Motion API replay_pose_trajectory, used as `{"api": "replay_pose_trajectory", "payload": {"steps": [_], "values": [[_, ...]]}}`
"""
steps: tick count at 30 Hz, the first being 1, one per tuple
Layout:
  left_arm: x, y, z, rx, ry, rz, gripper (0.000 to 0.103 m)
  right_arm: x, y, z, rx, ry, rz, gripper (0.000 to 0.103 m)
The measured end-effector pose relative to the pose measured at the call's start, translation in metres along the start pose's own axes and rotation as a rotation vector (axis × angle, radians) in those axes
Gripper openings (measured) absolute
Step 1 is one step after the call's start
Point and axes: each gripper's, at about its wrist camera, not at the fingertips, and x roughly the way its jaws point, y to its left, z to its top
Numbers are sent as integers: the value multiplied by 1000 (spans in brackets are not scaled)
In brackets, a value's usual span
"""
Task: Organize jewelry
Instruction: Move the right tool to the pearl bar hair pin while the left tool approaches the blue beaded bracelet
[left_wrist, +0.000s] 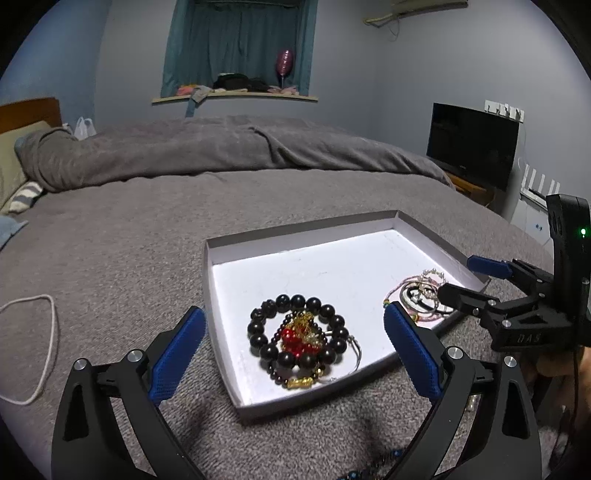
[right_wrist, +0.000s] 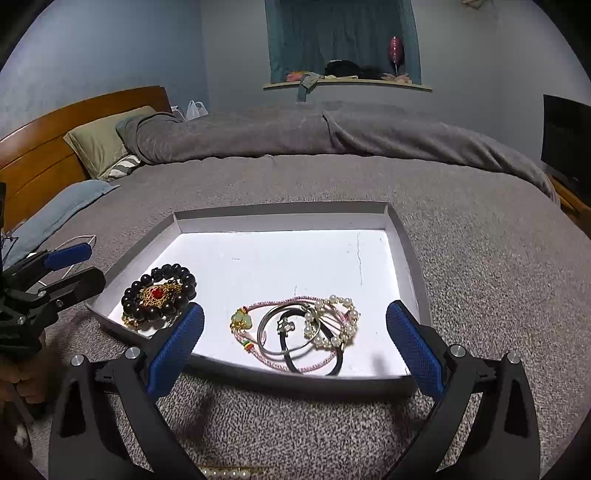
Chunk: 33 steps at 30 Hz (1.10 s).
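Two clusters of jewelry are seen inside a shallow white box (right_wrist: 404, 236) resting on the grey blanket (right_wrist: 480, 266). Straight ahead of the right gripper (right_wrist: 295, 341), just past its fingertips, lies a tangle of a pink cord bracelet (right_wrist: 258, 306), a silver bangle (right_wrist: 264, 334), a black band (right_wrist: 332, 363) and a pearl bracelet (right_wrist: 349, 321), all overlapping near the box's near wall. Ahead of the left gripper (left_wrist: 295, 347), between its spread fingers, a dark bead bracelet (left_wrist: 266, 341) is seen ringing a red and gold piece (left_wrist: 299, 334), with a gold charm (left_wrist: 301, 382) and a thin silver hoop (left_wrist: 356, 354) touching it. Both grippers are held spread and nothing is pinched; both hover short of the box over the blanket. The step in hand is judged to be choosing the next piece to sort. A strand of pearls (right_wrist: 225, 472) is glimpsed on the blanket below the right gripper, and dark beads (left_wrist: 388, 456) below the left, so loose pieces are probably left to be gathered. A single strand should be pinched at an outer, free edge and lifted slowly, so that neighbours are not dragged along. The far half of the box is bare.
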Motion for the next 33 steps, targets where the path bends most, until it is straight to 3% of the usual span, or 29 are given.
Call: {"api": "replay_pose_trajectory", "payload": {"steps": [19,33], "values": [[-44,-21,-36,113,5,13,97,-34,0,-25,-36,-7,17,97],[-54,-30,-64,156,71,-97,97,-44,5,-36,-58,18,36,97]]}}
